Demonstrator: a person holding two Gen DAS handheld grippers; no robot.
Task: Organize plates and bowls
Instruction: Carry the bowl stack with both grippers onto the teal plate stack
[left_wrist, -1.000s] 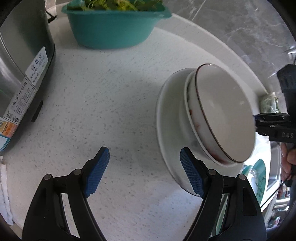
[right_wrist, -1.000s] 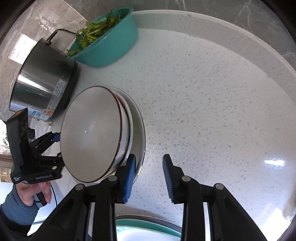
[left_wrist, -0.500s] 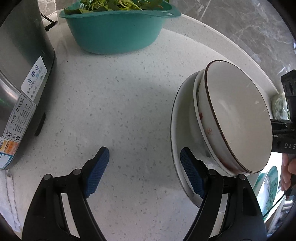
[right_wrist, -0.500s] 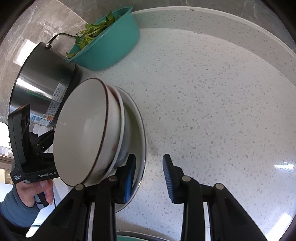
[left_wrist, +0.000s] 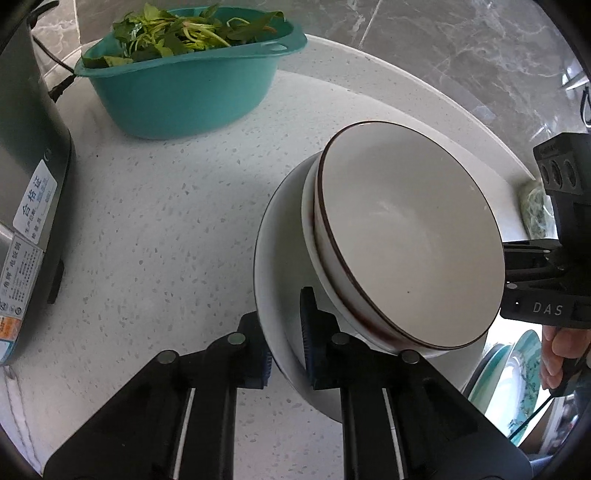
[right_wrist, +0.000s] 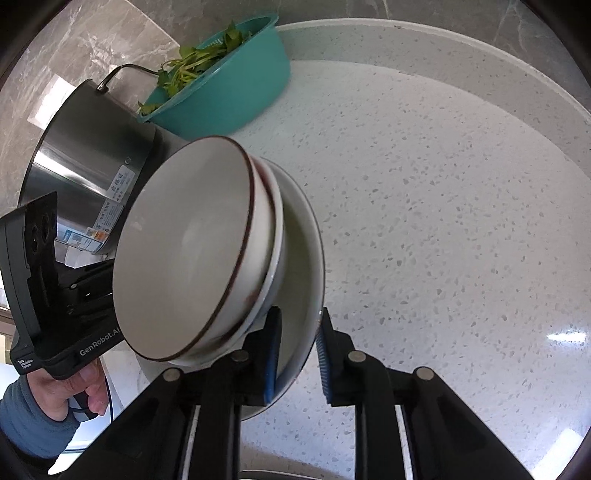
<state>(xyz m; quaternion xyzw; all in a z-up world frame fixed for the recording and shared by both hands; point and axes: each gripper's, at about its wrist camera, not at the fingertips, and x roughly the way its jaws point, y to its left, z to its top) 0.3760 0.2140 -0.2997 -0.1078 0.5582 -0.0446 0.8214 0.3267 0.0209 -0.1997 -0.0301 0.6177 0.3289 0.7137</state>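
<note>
- Speckled white counter (left_wrist: 155, 229) runs to a grey marble wall, with room free on its far side.
- Steel pot (right_wrist: 92, 177) stands at one side, and a teal basin (left_wrist: 184, 92) of greens sits behind it.
- White plate (left_wrist: 280, 288) is near the middle of the counter, carrying two nested bowls (left_wrist: 406, 236). Both claws hold this stack at opposite rims.
- Left claw (left_wrist: 286, 343) is clamped on the plate's near rim, one pad above and one below.
- Right claw (right_wrist: 295, 354) straddles the opposite rim with its jaws closing. I cannot tell if the outer pad touches yet.
- Risk, as I judge it: the bowls sit loose, so uneven lifting or a weak right grip could tip the plate and slide them off.
</note>
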